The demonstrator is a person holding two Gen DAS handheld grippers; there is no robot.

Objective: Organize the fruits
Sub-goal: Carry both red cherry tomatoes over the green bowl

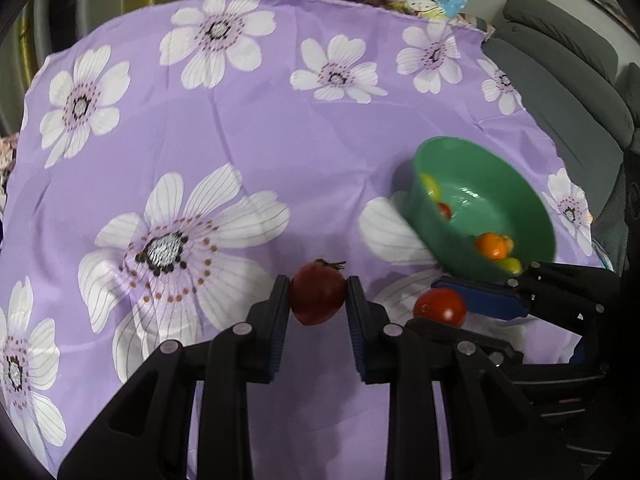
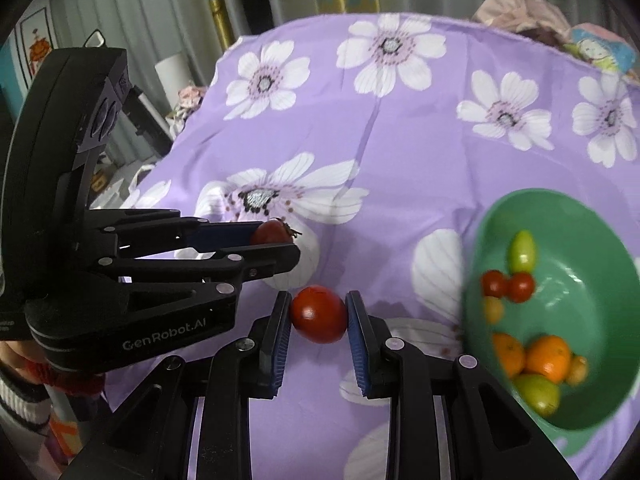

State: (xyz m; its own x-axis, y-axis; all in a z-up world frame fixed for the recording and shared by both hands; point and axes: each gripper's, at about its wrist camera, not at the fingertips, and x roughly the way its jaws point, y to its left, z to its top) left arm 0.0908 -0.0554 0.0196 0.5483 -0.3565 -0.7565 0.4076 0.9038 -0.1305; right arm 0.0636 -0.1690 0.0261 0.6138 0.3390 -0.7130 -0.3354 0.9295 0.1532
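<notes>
Table under a purple cloth (image 1: 280, 140) with big white flower print; grey curtains behind, a grey sofa (image 1: 560, 72) off to one side, a heap of clothes at the far edge.

Left gripper (image 1: 318, 298): clamped on a dark red tomato (image 1: 318, 296), pads pressing both sides, dried calyx on top pointing away from the camera. Tomato is off the cloth, held above it. In the right wrist view the same gripper shows from the side, black body with "GenRobot.AI" lettering, tomato at its fingertips.

Right gripper (image 2: 319, 314): clamped on a brighter red tomato (image 2: 319, 314), blue pads tight on either side, also clear of the cloth. From the left wrist view this tomato sits between the right gripper's fingers, just beside the left gripper.

Green bowl (image 2: 600, 420) stands on the cloth at the right of both grippers, near them. Inside it: two oranges (image 2: 548, 356), two small red tomatoes (image 2: 508, 285), a green oblong fruit, a larger green one at the near rim, a couple of small yellow-orange ones. Bowl image is blurred.

A striped sleeve cuff (image 2: 16, 392) shows low at the left edge of the right wrist view.
</notes>
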